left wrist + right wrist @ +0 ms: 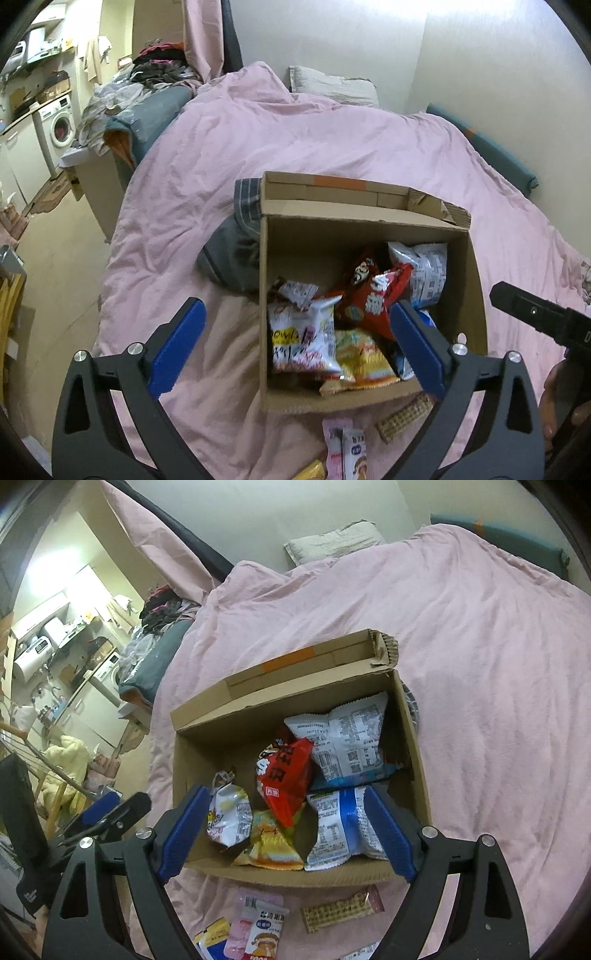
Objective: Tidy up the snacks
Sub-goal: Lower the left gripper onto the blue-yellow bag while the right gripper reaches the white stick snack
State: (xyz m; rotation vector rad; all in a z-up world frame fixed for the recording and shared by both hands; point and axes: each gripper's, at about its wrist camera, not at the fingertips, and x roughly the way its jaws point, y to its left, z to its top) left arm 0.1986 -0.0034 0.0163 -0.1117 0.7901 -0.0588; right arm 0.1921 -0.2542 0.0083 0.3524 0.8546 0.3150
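Note:
An open cardboard box (pixel 476 291) (pixel 192 753) stands on the pink bed and holds several snack bags: a red one (pixel 373 299) (pixel 286 779), white ones (pixel 303 339) (pixel 343 738) and a yellow one (pixel 364 360) (pixel 269 847). Loose on the bed in front of the box lie a wafer bar (pixel 404 413) (pixel 341 912) and small pink and white packets (pixel 345 446) (pixel 258 919). My left gripper (pixel 295 332) is open and empty above the box's near left corner. My right gripper (pixel 286 816) is open and empty above the box's near edge.
The pink duvet (pixel 295 140) covers the bed. A grey garment (pixel 232 254) lies against the box's left side. The floor, a washing machine (pixel 61 122) and a pile of clothes (pixel 147 77) are off to the left. The right gripper's body (pixel 546 321) shows at the right.

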